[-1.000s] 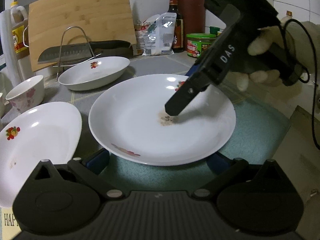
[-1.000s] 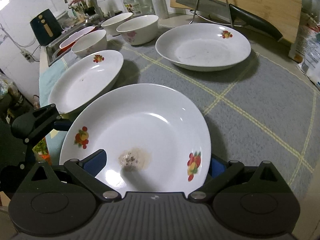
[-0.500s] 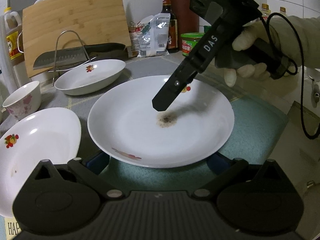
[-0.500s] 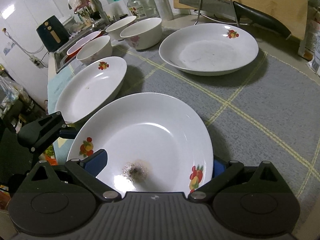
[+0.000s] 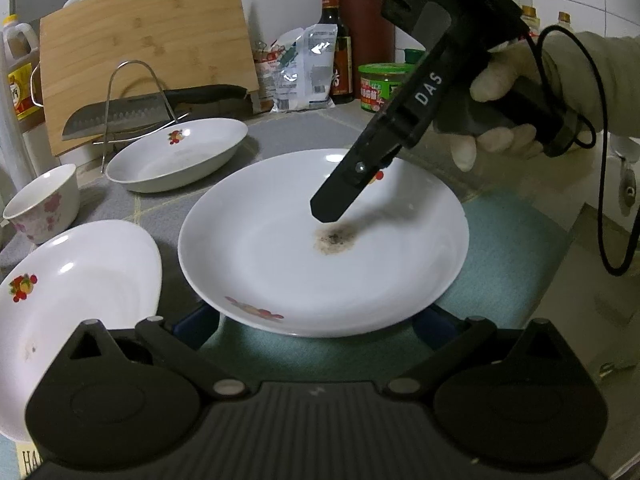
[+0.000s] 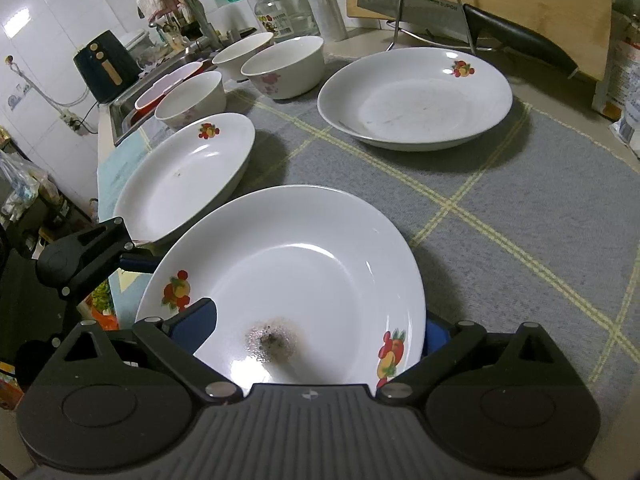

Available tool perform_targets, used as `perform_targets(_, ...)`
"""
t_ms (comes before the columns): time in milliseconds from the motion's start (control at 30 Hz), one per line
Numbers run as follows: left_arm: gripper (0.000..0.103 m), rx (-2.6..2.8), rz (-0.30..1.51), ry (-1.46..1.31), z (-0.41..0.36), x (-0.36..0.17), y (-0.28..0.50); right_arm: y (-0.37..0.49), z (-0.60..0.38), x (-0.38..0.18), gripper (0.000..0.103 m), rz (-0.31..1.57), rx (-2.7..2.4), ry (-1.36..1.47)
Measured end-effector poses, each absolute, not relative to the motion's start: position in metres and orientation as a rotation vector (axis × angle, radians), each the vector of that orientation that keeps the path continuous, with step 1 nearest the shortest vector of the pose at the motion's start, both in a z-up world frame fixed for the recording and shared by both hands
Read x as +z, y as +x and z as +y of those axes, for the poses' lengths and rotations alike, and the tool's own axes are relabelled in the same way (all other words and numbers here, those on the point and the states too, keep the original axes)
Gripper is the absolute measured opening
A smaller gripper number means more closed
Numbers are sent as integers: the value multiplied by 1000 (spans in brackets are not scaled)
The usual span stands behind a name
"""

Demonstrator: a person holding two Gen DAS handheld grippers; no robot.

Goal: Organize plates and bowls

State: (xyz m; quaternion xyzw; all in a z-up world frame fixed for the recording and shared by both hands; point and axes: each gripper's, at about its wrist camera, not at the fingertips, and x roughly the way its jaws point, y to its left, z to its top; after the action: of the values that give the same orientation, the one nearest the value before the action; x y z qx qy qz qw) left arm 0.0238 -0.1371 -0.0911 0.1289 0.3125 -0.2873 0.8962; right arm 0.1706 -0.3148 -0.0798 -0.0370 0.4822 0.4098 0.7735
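A white plate [image 5: 280,260] [image 6: 304,264] with fruit prints and a dark stain [image 5: 335,240] [image 6: 274,340] lies near the counter's front edge. My right gripper [image 5: 332,210] [image 6: 316,328], held by a gloved hand [image 5: 500,80], is open and straddles the plate's rim. One finger hangs just above the stain; the plate hides the other. My left gripper [image 5: 314,320] [image 6: 132,260] is open at the opposite rim, and the plate's edge covers its blue pads [image 5: 200,322]. I cannot tell whether the plate rests on them.
Two more white plates [image 6: 184,176] [image 6: 416,96] sit on the grey mat [image 6: 520,200]. Three bowls [image 6: 284,64] [image 6: 192,96] [image 6: 244,52] stand by the sink [image 6: 120,116]. A knife on a wire rack [image 5: 120,116], a cutting board [image 5: 144,48] and jars [image 5: 380,88] line the back.
The right finger has stayed over the stain, shifting only slightly. Both cameras have drawn back a little, so more of the plates shows. The stain looks darker.
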Motion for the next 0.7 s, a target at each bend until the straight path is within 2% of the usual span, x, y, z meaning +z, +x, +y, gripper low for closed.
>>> perform_targets(700,102,-705,615,300,-208,-85,77,192,-393,-55,102,954,742,-78)
